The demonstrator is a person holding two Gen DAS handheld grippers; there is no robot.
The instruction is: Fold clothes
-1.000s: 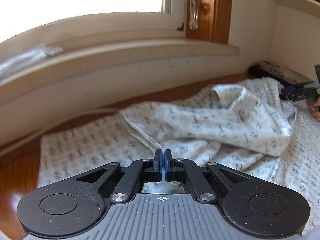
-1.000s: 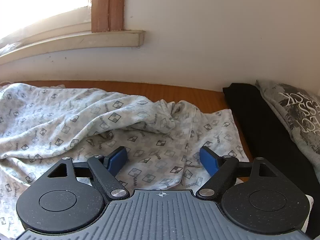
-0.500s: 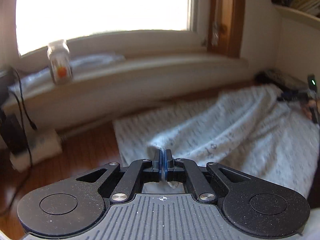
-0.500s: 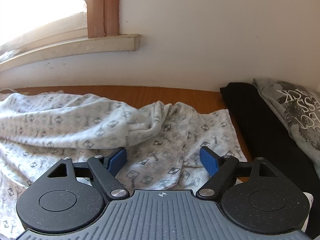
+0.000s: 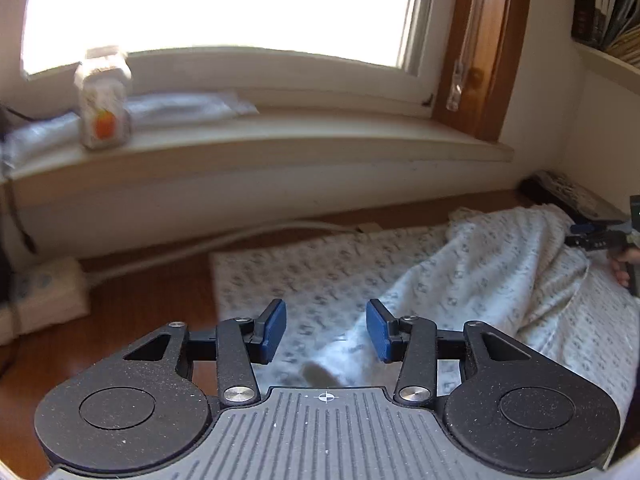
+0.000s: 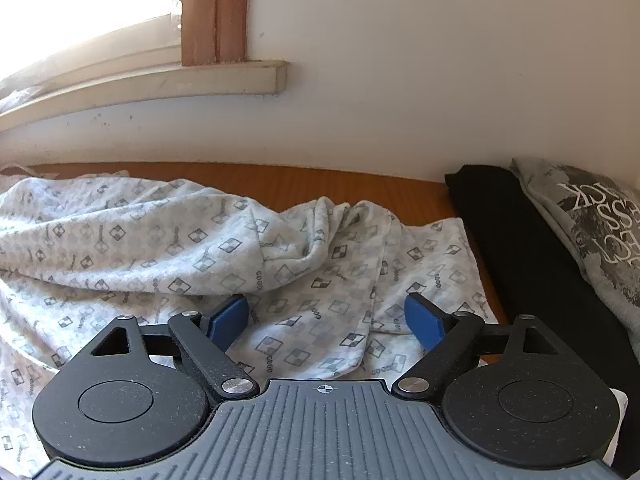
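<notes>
A white patterned garment [image 5: 472, 280] lies spread and rumpled on the wooden table [image 5: 132, 312]. My left gripper [image 5: 326, 330] is open above its left part, and a loose fold of the cloth hangs blurred between the blue pads [image 5: 272, 330]. My right gripper [image 6: 326, 320] is open and empty, low over the garment's right part [image 6: 304, 280]. The right gripper also shows in the left wrist view [image 5: 596, 238] at the far right, held in a hand.
A window sill [image 5: 280, 140] with a jar [image 5: 105, 98] runs behind the table. A white power strip [image 5: 44, 292] and cable lie at the left. A black folded garment [image 6: 532, 264] and a grey printed one [image 6: 592, 228] sit at the right.
My left gripper has opened and let go of the garment's fold, which is dropping. It had pulled the cloth leftward first. The right gripper stayed open and nearly still.
</notes>
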